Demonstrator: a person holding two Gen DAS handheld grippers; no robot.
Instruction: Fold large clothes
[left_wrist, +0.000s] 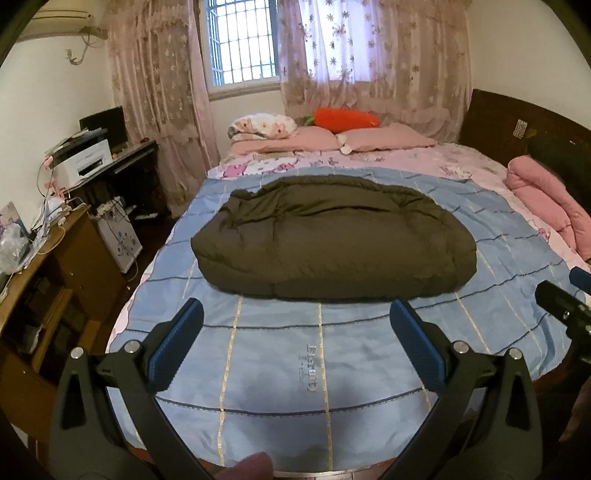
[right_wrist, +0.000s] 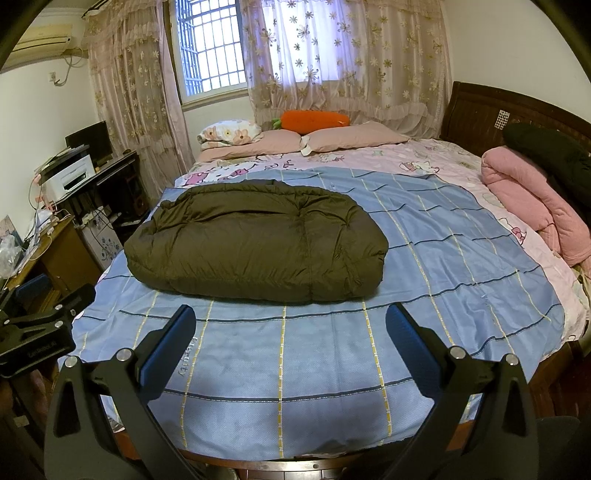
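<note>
Blue plaid bedsheet (left_wrist: 321, 354) fills mid-frame, a folded olive padded jacket (left_wrist: 332, 240) at centre; left gripper (left_wrist: 295, 314) and right gripper (right_wrist: 291, 319) gape wide, empty, at bottom.

I'm looking into a home bedroom: a bed (left_wrist: 332, 369) with pillows (left_wrist: 388, 138), lace curtains (left_wrist: 369, 55), a cluttered desk (left_wrist: 122, 162).

A: Where can the tongs go?
B: Over the bare blue checked bedsheet (right_wrist: 332, 350) in front of the puffy dark green folded coat (right_wrist: 255, 247).
A: What blocks them?
B: The rolled pink quilt (right_wrist: 532, 199), far right.
</note>
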